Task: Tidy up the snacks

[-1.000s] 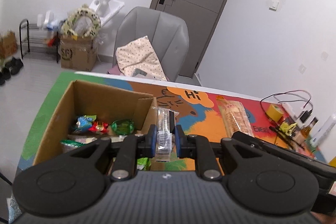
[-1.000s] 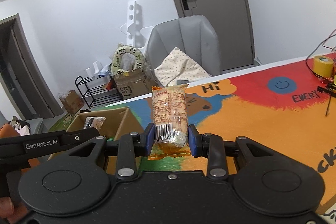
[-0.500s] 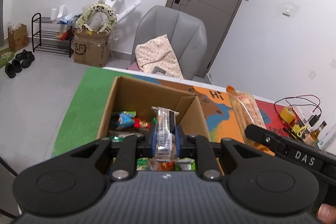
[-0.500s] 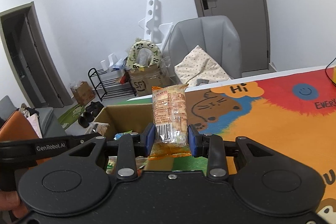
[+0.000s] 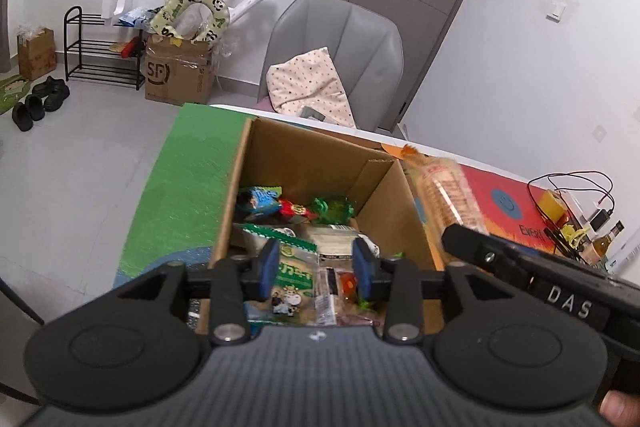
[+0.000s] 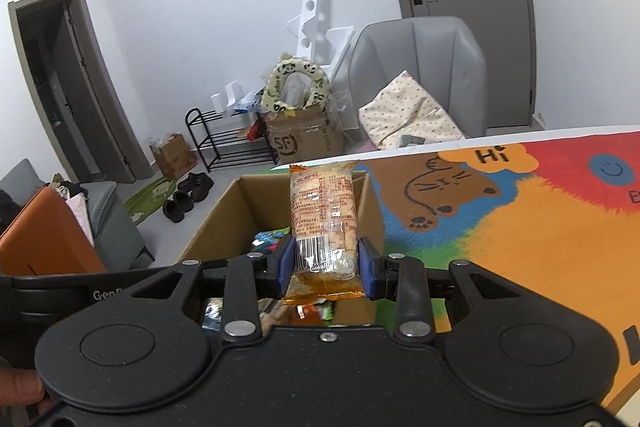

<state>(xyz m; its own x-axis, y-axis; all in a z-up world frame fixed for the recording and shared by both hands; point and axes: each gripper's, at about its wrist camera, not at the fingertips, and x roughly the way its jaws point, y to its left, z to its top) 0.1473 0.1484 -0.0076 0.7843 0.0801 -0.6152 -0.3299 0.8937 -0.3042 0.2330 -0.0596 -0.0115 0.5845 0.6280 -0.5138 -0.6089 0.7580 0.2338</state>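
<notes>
A brown cardboard box [image 5: 384, 187] sits on the colourful table mat and holds several snack packets [image 5: 296, 205]. My left gripper [image 5: 316, 269] is open and empty, hovering over the box's near part; a clear-wrapped snack [image 5: 330, 297] lies in the box just below it. My right gripper [image 6: 326, 265] is shut on an orange packet of biscuits [image 6: 323, 215], held upright above the box [image 6: 224, 215]. The same packet [image 5: 448, 195] shows in the left wrist view, at the box's right side.
A grey chair [image 5: 336, 55] with a dotted cushion stands behind the table. Yellow tape [image 5: 550, 203], cables and a bottle [image 5: 604, 241] lie at the table's far right. The mat's green part [image 5: 180, 179] lies left of the box. Floor clutter sits by the wall.
My left gripper has opened and let the clear-wrapped snack drop into the box. My right gripper has moved left with the orange packet, over the box.
</notes>
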